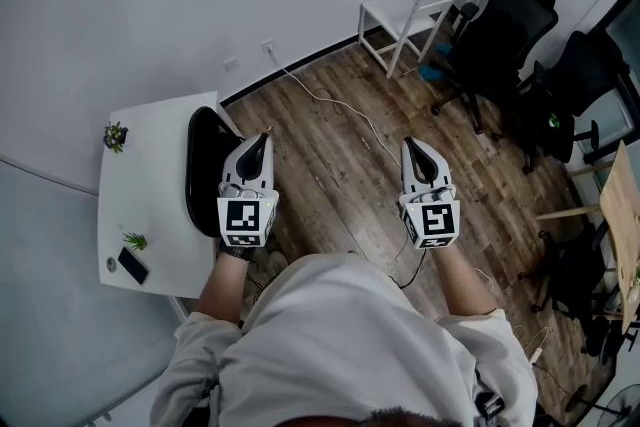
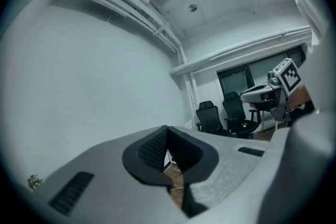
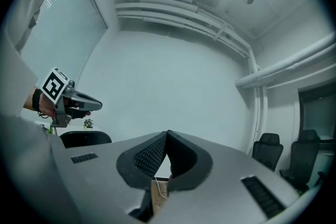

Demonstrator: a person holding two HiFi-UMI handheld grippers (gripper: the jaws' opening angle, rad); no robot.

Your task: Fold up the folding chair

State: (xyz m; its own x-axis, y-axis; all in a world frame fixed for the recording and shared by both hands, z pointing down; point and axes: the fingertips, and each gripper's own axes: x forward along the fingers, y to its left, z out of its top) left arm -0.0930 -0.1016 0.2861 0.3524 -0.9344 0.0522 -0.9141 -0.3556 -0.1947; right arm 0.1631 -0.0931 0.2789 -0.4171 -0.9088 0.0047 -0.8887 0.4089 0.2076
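Observation:
The white folding chair (image 1: 408, 18) stands unfolded against the far wall, well beyond both grippers. My left gripper (image 1: 265, 139) is held out level over the wood floor, jaws shut with nothing between them; its closed pads (image 2: 157, 147) meet in the left gripper view. My right gripper (image 1: 412, 146) is held level beside it, also shut and empty, its pads (image 3: 155, 152) pressed together. Each gripper shows in the other's view: the right gripper (image 2: 244, 96) and the left gripper (image 3: 98, 105).
A white table (image 1: 160, 215) at the left bears two small plants (image 1: 116, 135) and a phone (image 1: 132, 265), with a black chair (image 1: 205, 170) pushed against it. Black office chairs (image 1: 505, 35) crowd the right. A white cable (image 1: 335, 105) crosses the floor.

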